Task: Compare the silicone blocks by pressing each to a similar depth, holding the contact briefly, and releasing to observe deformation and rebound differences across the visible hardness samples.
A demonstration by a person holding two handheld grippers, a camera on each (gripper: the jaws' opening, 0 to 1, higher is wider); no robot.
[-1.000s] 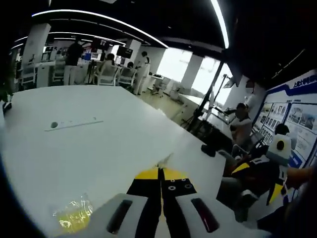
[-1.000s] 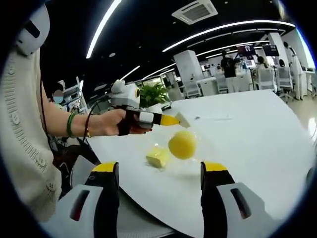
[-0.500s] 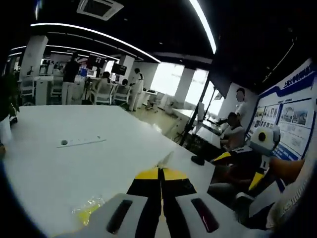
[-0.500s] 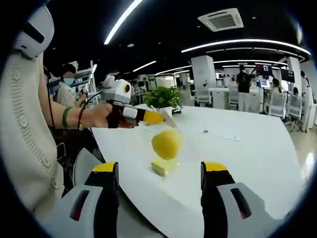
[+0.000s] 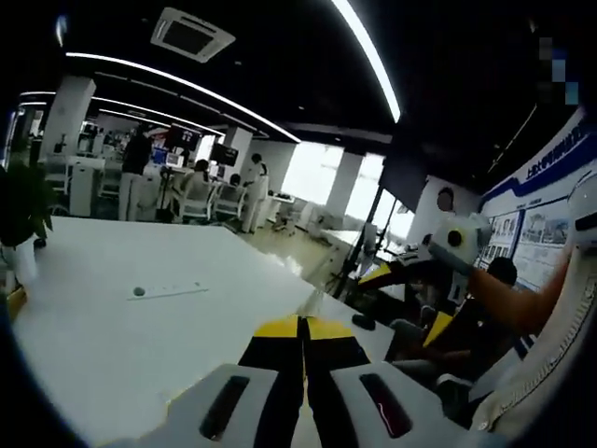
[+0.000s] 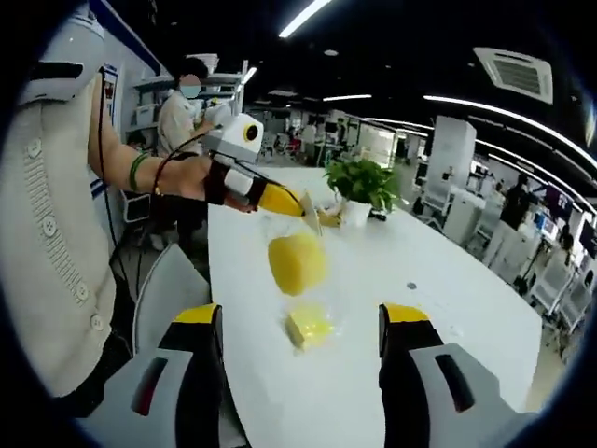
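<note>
While the right gripper [image 6: 300,327] hangs at the table [image 6: 373,392] edge, its two yellow-tipped jaws stand wide apart with nothing between them. Just past them, between the jaw tips in the right gripper view, a small square yellow block [image 6: 309,326] lies flat on the white top in clear wrapping. Above it a round yellow block [image 6: 297,263], in a clear bag, hangs clear of the table. The bag's top is pinched at the tip of the left gripper [image 6: 312,215], which comes in from the left of that view, held by a hand [image 6: 191,177] with a green bangle on the wrist. Its jaws look closed to a point on the bag. Cream knit sleeve [image 6: 47,233] fills the left edge. Further back on the table: a potted plant [image 6: 362,187]. A person in a mask stands behind, near shelving.

Left gripper view: own jaws pressed together along the centre line at the left gripper [image 5: 302,322], no gap visible; what they hold can't be seen from this angle. Beyond, the white table [image 5: 140,345] carries a flat strip with a dark round dot [image 5: 168,290]. The right gripper [image 5: 438,280] shows at right, off the table. Far background: desks, chairs, people standing, ceiling light strips.
</note>
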